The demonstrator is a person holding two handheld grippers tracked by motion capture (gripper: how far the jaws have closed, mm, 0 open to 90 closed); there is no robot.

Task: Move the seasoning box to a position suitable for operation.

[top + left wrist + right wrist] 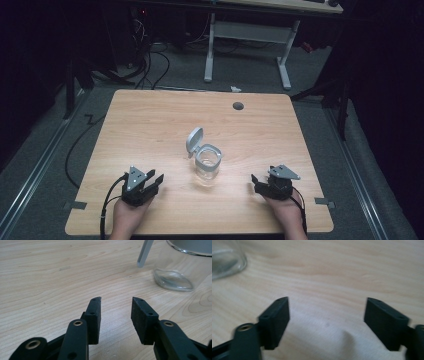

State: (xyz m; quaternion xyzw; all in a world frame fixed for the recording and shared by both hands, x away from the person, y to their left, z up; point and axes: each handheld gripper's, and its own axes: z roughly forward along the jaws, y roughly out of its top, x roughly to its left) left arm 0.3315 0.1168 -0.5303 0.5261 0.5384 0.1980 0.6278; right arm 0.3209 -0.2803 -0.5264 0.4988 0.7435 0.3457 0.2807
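So there's a light wooden table with rounded corners [150, 125] and near its middle stands a clear glass jar with a grey flip-top lid [207, 163]. The lid is swung open and tilted back on the far-left side of the jar's mouth, and the jar is upright and looks empty. There's also a small dark round grommet hole [238, 105] in the table top toward the far edge, well apart from the jar.

The black two-jaw left gripper [156, 180] sits at the near left of the table, held in the person's left hand [127, 216], pointing toward the jar but apart from it. In the left gripper view its jaws stand apart with a modest gap and only bare wood between them (the jar's glass base shows at the upper right there, with the edge of the lid hanging down beside it).

The black two-jaw right gripper [255, 180] is at the near right, in the person's right hand [286, 212], also aimed in at the jar and not touching it. The right gripper view is a bit blurry, but the jaws are clearly spread wide, holding nothing, with a corner of the glass jar off at the upper left.

Both grippers have a grey three-cornered plate on top and a black cable trailing back toward the near edge.
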